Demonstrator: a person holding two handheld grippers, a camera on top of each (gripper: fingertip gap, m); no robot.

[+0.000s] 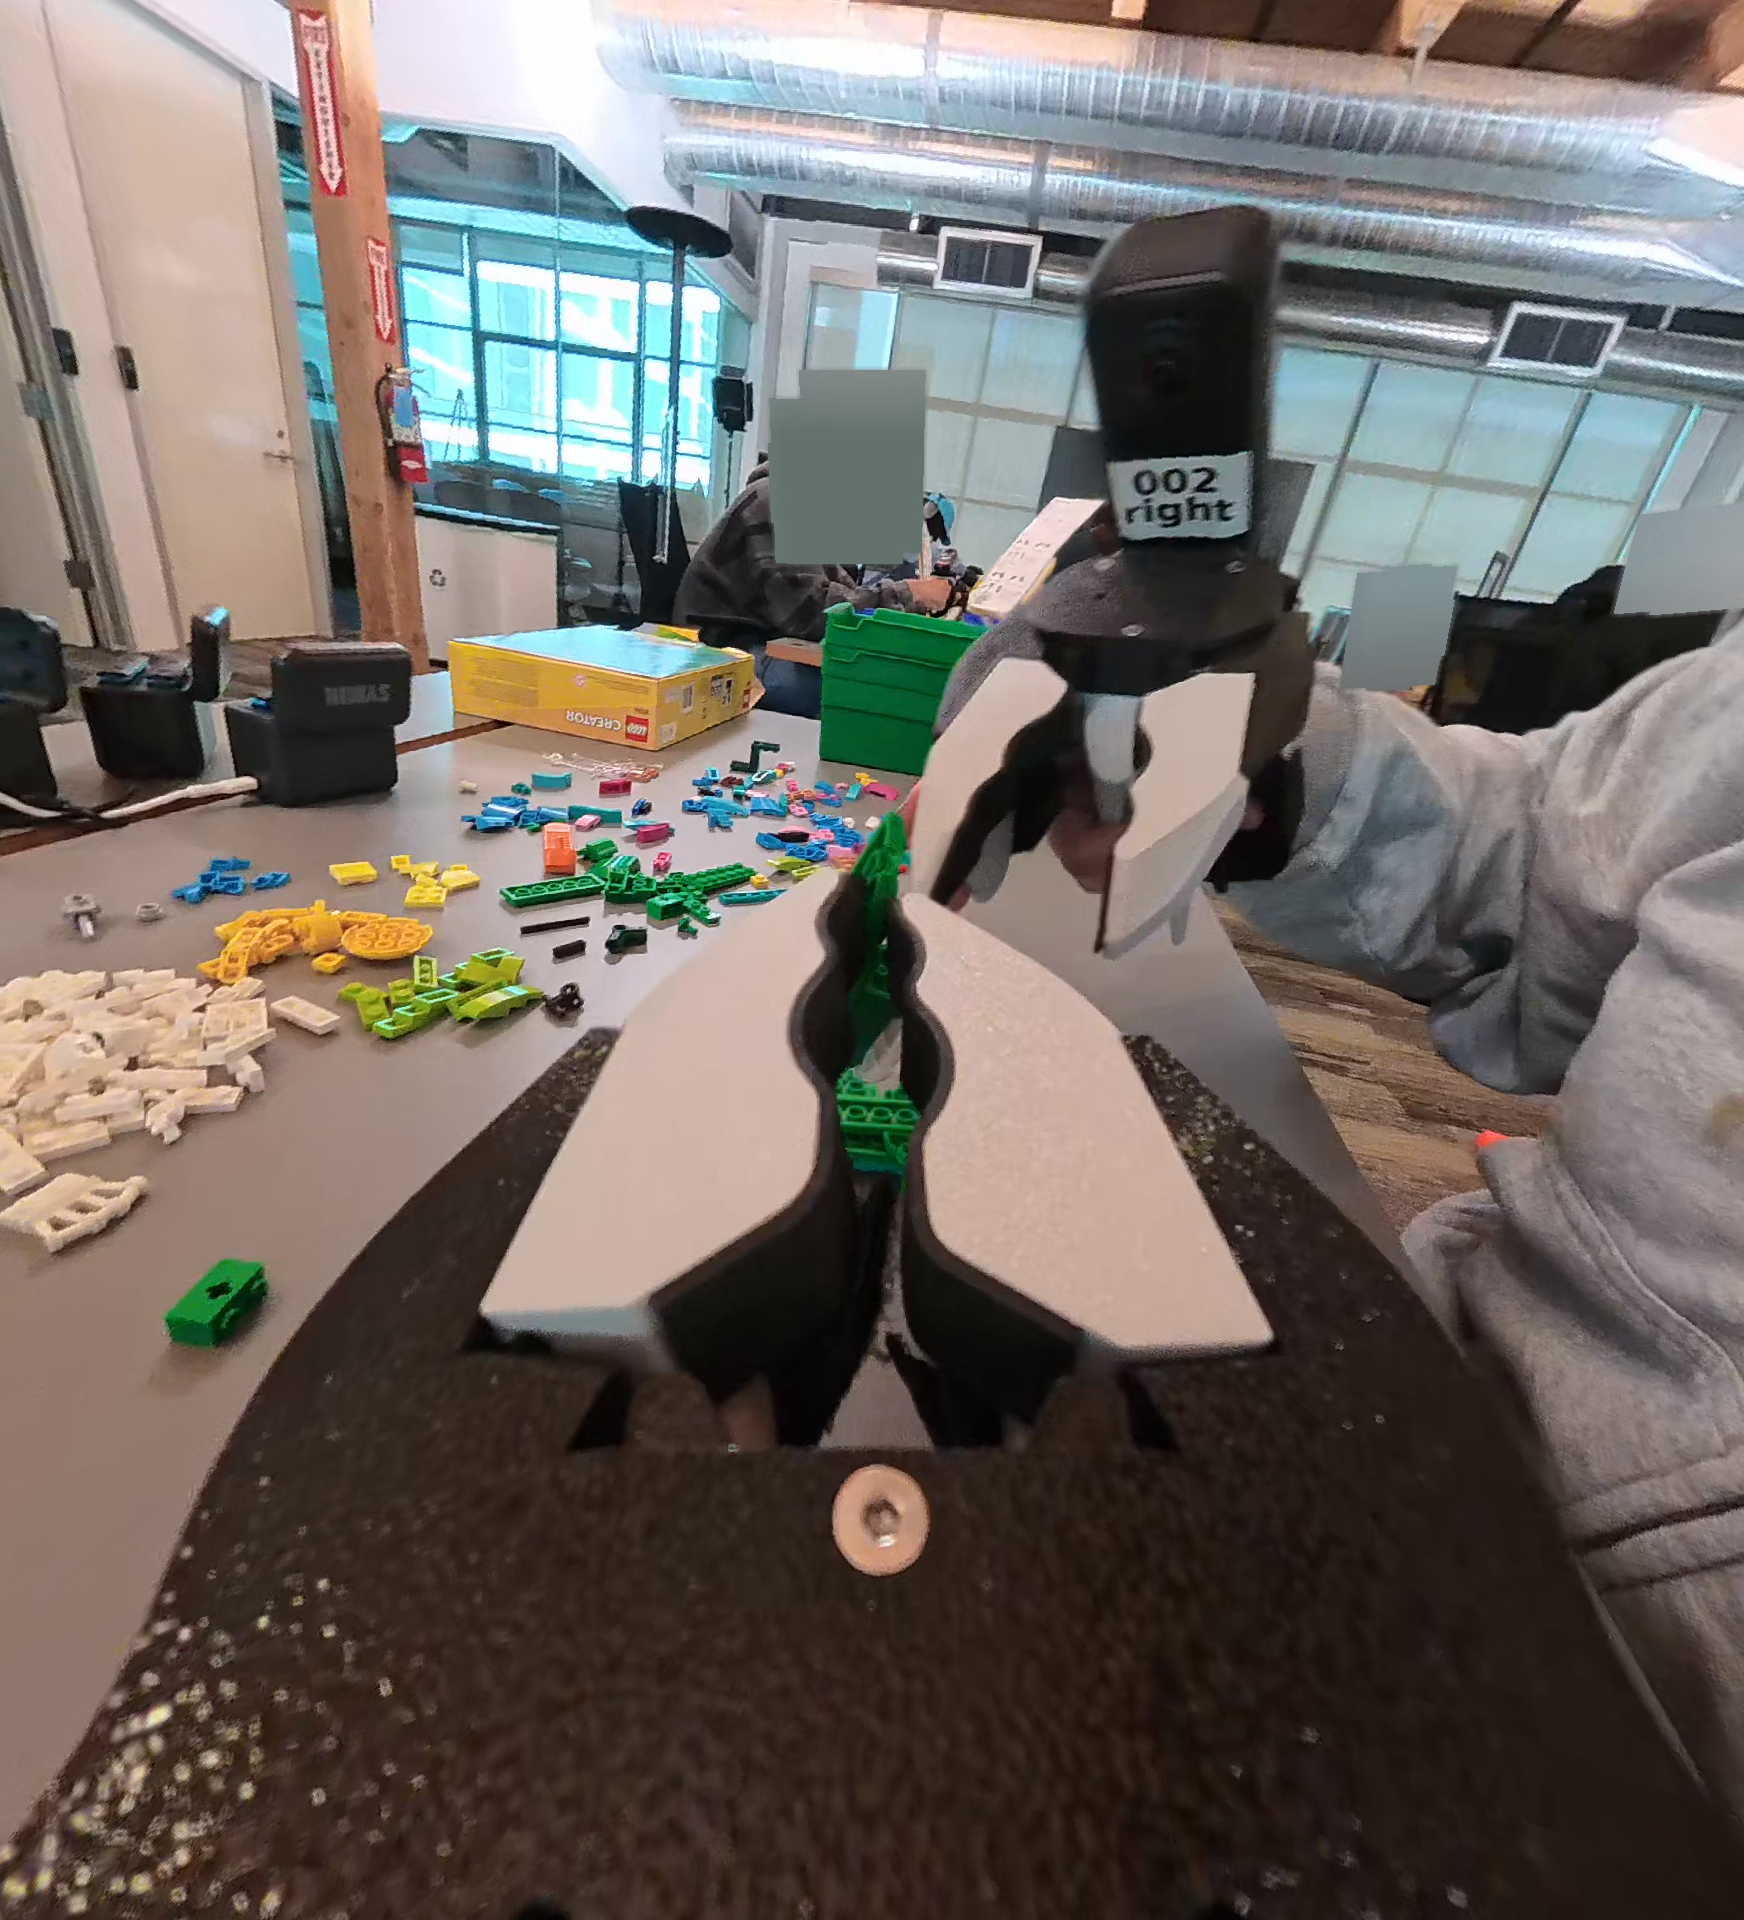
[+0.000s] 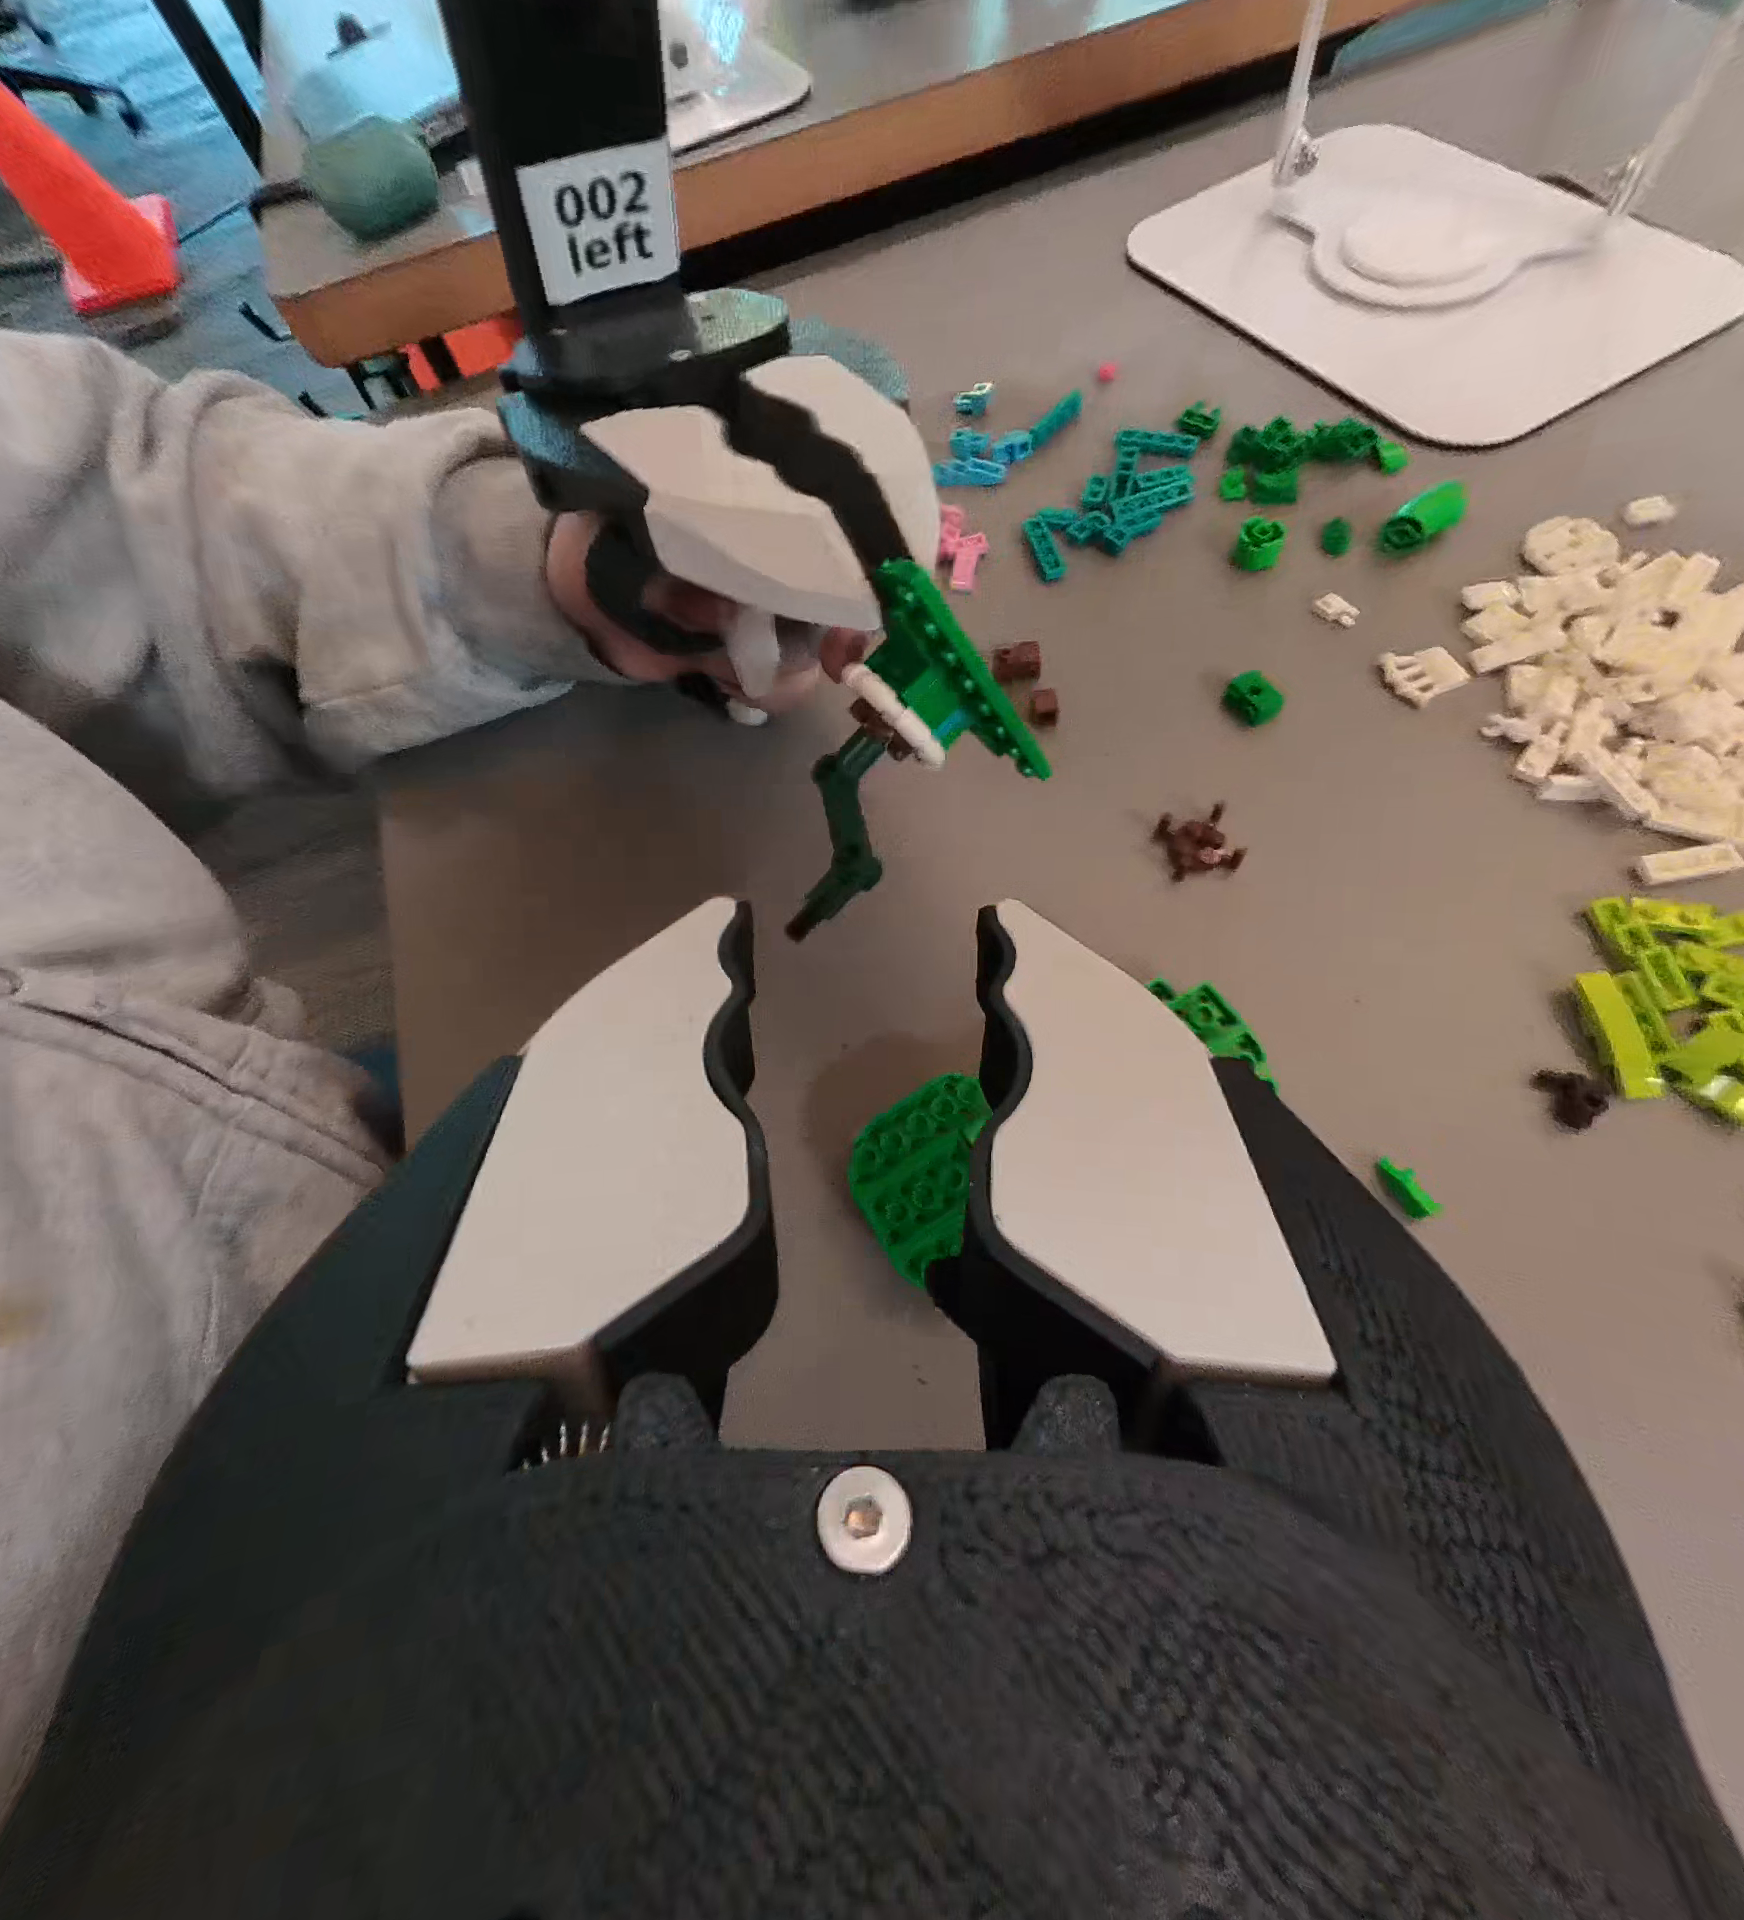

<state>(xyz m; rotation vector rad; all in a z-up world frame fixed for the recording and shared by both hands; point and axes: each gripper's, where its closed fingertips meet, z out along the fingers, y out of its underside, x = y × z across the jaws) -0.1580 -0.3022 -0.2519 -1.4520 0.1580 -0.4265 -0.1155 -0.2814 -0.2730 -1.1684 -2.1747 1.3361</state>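
Clamping a green brick assembly [image 2: 961, 665] between its pressed fingertips, the left gripper [image 2: 873, 592] sits in the upper middle of the right wrist view, held above the grey table [image 2: 1367, 831]. The assembly's long axis is a flat studded green plate that runs from the fingertips diagonally down and to the right in that view. A short white bar [image 2: 894, 717] lies across its underside beside small brown pieces. From there a dark green jointed arm [image 2: 842, 831] hangs down and to the left, bending twice and ending in a dark tip just above the right gripper's left fingertip. In the left wrist view the same assembly [image 1: 873, 935] stands on edge in the narrow slot between the pads, its top poking past them.

The right gripper [image 2: 857, 925] is spread wide with nothing between its pads, low in the middle of its own view. A rounded green plate [image 2: 915, 1174] lies on the table beneath it. Loose white bricks [image 2: 1626, 665] lie at the right edge.
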